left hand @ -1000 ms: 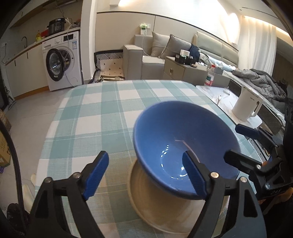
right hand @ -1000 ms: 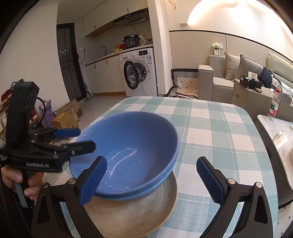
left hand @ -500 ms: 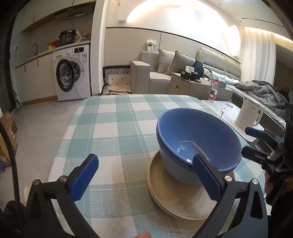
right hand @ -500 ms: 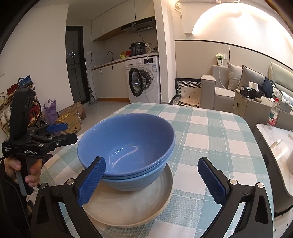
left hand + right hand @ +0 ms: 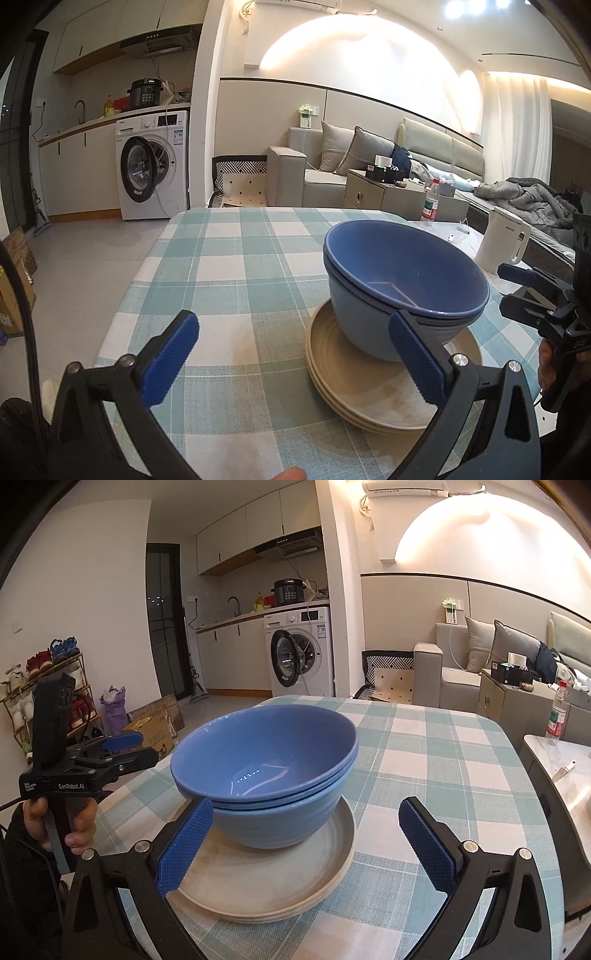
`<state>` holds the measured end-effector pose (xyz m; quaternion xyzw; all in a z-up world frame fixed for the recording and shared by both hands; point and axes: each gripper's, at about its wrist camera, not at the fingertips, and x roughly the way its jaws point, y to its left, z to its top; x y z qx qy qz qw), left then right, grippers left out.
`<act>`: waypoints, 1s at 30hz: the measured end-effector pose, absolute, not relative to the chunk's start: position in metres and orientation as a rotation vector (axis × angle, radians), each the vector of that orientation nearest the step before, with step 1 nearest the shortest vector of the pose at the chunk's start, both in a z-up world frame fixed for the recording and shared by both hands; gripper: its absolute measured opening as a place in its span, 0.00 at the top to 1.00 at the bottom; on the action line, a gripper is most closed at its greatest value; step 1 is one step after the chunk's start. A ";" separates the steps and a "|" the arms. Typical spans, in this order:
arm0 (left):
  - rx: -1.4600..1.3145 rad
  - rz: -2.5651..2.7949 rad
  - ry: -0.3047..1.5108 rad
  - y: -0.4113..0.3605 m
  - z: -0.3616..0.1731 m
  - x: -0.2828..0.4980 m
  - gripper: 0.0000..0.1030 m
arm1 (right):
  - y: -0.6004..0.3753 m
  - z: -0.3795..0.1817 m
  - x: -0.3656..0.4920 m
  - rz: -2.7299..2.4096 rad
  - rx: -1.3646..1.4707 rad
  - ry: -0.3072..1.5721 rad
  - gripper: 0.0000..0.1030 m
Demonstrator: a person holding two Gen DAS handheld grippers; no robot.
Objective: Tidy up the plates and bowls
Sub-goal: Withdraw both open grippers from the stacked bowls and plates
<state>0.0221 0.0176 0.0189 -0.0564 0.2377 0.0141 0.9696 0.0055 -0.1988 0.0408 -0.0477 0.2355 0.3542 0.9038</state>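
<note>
1. Bowls point(image 5: 266, 771), two blue ones nested, sit on stacked beige plates point(image 5: 273, 878) at the centre of the right wrist frame, on a checked table point(image 5: 436, 760).
2. Left gripper point(image 5: 291, 365) gapes wide with nothing between its pads; its jaws have just been opening.
3. Right gripper point(image 5: 306, 845) is spread wide too, its left pad point(image 5: 184, 849) in front of the plates' rim; contact unclear.

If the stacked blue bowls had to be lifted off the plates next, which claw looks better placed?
Probably the right claw: its open pads already frame the blue bowls head-on. The left claw, also open, aims mostly at bare tablecloth, bowls off beside one pad.
</note>
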 end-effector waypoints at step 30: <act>-0.063 -0.112 0.420 0.002 0.001 0.018 0.00 | -0.208 0.016 -0.005 0.791 -0.068 0.457 0.01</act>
